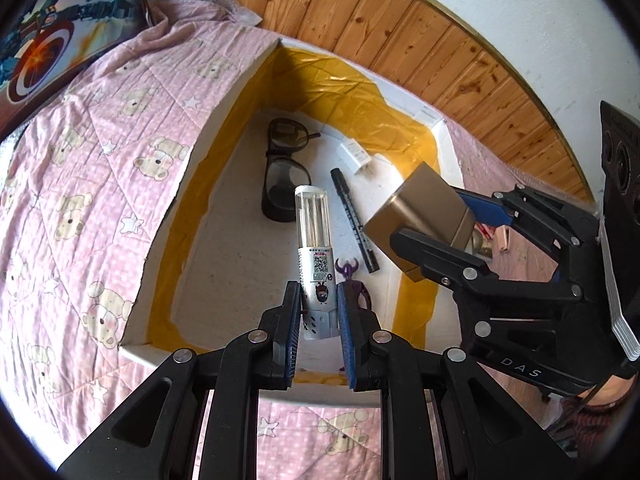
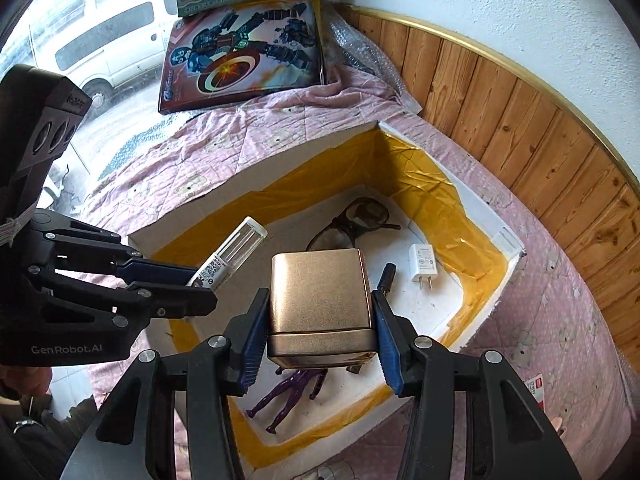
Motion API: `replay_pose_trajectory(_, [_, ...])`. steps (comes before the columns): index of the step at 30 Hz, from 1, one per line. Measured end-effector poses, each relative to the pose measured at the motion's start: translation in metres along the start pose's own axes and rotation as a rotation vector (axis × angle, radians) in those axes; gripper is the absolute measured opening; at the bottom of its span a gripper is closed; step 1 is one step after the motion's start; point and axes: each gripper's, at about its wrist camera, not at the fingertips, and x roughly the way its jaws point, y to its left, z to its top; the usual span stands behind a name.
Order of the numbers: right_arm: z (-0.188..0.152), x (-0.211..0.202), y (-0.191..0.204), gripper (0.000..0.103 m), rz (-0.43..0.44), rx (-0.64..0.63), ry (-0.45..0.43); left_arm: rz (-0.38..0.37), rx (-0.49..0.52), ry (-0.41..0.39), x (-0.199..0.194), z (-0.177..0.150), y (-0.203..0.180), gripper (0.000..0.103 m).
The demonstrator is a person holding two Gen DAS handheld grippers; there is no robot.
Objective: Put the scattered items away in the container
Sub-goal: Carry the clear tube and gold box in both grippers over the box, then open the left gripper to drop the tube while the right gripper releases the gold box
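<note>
A white foam box (image 1: 236,92) (image 2: 256,176) with yellow tape lining sits on a pink bear quilt. My left gripper (image 1: 319,304) (image 2: 200,280) is shut on a clear-topped silver tube (image 1: 314,248) (image 2: 236,252), held above the box. My right gripper (image 2: 320,320) (image 1: 436,220) is shut on a gold box (image 2: 320,292) (image 1: 420,208), also above the foam box. Inside lie black glasses (image 1: 284,168) (image 2: 356,220), a black marker (image 1: 354,220) (image 2: 386,274), a white charger (image 1: 356,156) (image 2: 422,262) and a purple figure (image 2: 292,392) (image 1: 348,276).
The pink quilt (image 1: 80,184) (image 2: 552,280) surrounds the box. A superhero toy carton (image 1: 44,36) (image 2: 244,52) lies at the far end, with bubble wrap (image 2: 360,48) beside it. A wood-panelled wall (image 1: 440,52) (image 2: 520,128) runs behind the foam box.
</note>
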Motion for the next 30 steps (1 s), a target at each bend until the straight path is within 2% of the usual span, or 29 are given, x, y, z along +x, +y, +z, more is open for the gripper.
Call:
replay_pose_trajectory(6, [0.009,0.031,-0.004,0.05,0.026,-0.011,0.097,0.052,0.038,0.084,0.022,0.008,0.001,0.019])
replay_pose_trajectory(13, [0.015,0.055,-0.01,0.05,0.059,0.001,0.189,0.105,0.092,0.128,0.036,0.01,-0.001,0.019])
replay_pose_trajectory(24, [0.015,0.075,-0.006,0.05,0.058,0.011,0.249,0.14,0.093,0.165,0.049,0.009,0.006,0.02])
replay_pose_trajectory(26, [0.015,0.077,-0.007,0.05,0.055,0.018,0.256,0.149,0.083,0.18,0.052,0.009,0.01,0.031])
replay_pose_trajectory(27, [0.016,0.079,-0.008,0.051,0.06,0.028,0.262,0.153,0.078,0.183,0.052,0.009,0.012,0.044])
replay_pose_trajectory(30, [0.016,0.079,-0.013,0.051,0.069,0.064,0.255,0.151,0.085,0.181,0.049,0.008,0.014,0.047])
